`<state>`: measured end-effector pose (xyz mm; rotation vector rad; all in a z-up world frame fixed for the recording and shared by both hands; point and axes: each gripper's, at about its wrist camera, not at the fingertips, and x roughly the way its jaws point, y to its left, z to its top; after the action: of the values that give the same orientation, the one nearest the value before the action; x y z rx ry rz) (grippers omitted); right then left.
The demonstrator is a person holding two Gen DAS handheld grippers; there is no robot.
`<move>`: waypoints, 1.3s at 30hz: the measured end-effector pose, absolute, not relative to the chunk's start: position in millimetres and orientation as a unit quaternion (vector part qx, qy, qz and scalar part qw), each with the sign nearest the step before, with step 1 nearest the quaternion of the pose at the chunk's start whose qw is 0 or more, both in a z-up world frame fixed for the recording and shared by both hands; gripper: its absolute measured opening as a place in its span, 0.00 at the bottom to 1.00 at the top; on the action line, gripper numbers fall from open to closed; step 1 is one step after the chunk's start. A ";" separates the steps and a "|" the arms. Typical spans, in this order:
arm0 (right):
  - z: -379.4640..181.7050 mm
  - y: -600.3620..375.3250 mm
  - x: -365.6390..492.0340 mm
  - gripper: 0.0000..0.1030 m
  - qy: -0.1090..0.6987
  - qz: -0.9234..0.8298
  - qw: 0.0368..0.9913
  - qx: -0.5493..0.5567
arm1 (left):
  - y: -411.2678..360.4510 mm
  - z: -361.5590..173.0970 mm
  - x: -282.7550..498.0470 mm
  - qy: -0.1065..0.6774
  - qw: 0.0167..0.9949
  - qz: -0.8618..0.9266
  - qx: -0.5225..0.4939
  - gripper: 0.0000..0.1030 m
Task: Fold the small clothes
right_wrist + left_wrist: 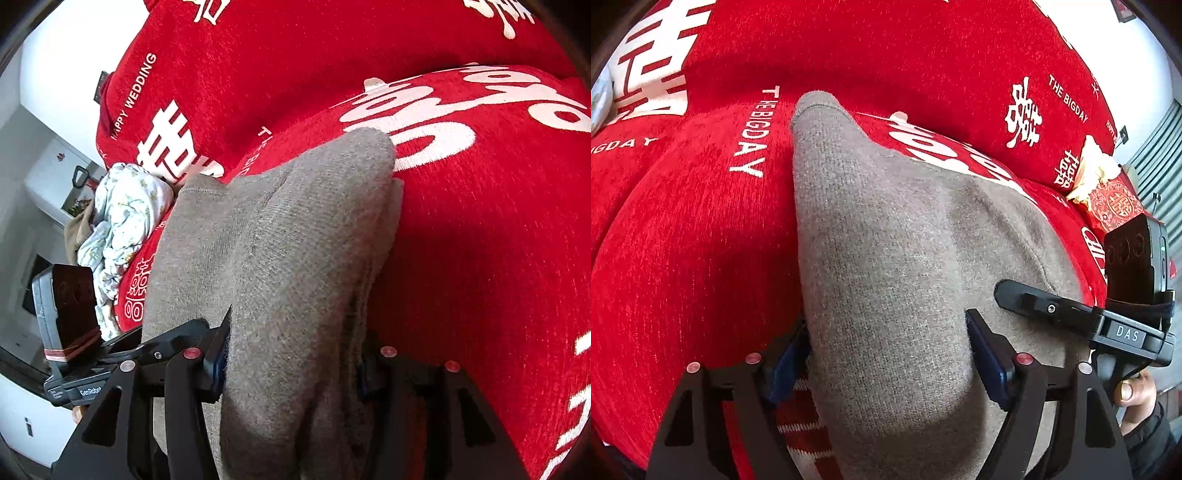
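Observation:
A grey-brown knitted garment (886,229) lies folded on a red sofa cover (701,240). My left gripper (886,354) is shut on its near left edge, with a red-and-white striped part showing under the fold. In the right wrist view the same garment (295,240) bulges between the jaws of my right gripper (291,362), which is shut on its near right edge. Each gripper shows in the other's view: the right one at the lower right of the left wrist view (1071,310), the left one at the lower left of the right wrist view (147,350).
The red cover carries white lettering and covers the sofa seat and back cushions (295,55). A crumpled white floral cloth (122,221) lies at the sofa's left end. A red and gold packet (1108,199) sits at the right end. White walls and furniture (55,173) stand beyond.

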<state>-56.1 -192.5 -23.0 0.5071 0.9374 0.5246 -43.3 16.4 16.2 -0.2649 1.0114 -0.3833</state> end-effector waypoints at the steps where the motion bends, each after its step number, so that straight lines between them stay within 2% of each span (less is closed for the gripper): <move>1: -23.1 -192.4 -56.7 0.52 0.440 0.247 0.830 0.238 | 16.9 16.1 -43.0 0.480 0.849 -0.183 -0.127 0.79; 7: -23.9 -192.8 -58.7 0.52 0.437 0.244 0.832 0.240 | 18.0 16.6 -43.2 0.481 0.849 -0.179 -0.129 0.79; 10: -23.6 -193.3 -59.0 0.54 0.439 0.245 0.830 0.241 | 19.4 16.1 -42.7 0.486 0.844 -0.181 -0.135 0.84; 12: -22.7 -194.8 -57.6 0.58 0.445 0.249 0.825 0.244 | 19.4 18.0 -43.2 0.493 0.842 -0.178 -0.130 0.84; 13: -20.8 -195.5 -57.8 0.60 0.449 0.246 0.823 0.245 | 21.3 20.2 -43.8 0.500 0.839 -0.170 -0.129 0.87; 14: -16.5 -197.9 -60.2 0.67 0.451 0.231 0.827 0.243 | 24.1 22.1 -45.1 0.504 0.839 -0.157 -0.130 0.92; 15: -12.0 -200.4 -63.3 0.76 0.449 0.212 0.835 0.239 | 28.7 26.0 -47.8 0.502 0.843 -0.142 -0.133 0.92; 16: -5.8 -203.2 -68.4 0.79 0.442 0.189 0.845 0.234 | 34.1 31.2 -51.3 0.494 0.847 -0.137 -0.140 0.92; 22: 43.7 -198.4 -106.7 0.80 0.359 0.213 0.885 0.205 | 62.8 59.7 -66.5 0.443 0.882 -0.057 -0.148 0.92; 26: 58.5 -173.7 -121.7 0.80 0.320 0.260 0.897 0.157 | 61.2 47.2 -62.0 0.464 0.878 -0.017 -0.118 0.93; 31: 27.3 -165.8 -99.3 0.79 0.369 0.242 0.885 0.148 | 60.4 32.5 -53.3 0.476 0.872 -0.016 -0.115 0.93; 33: 12.3 -176.7 -91.1 0.79 0.374 0.243 0.878 0.174 | 61.8 26.9 -48.1 0.485 0.866 -0.022 -0.117 1.00; 36: 13.0 -182.5 -83.8 0.79 0.377 0.254 0.872 0.181 | 58.9 23.4 -40.6 0.493 0.862 -0.023 -0.113 1.00; 39: 27.1 -181.4 -77.4 0.80 0.379 0.257 0.872 0.173 | 57.7 44.4 -32.6 0.476 0.870 -0.033 -0.126 1.00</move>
<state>-77.4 -181.4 27.1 0.3623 0.7926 0.5375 -32.6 57.7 44.4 -0.2626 0.9961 -0.0700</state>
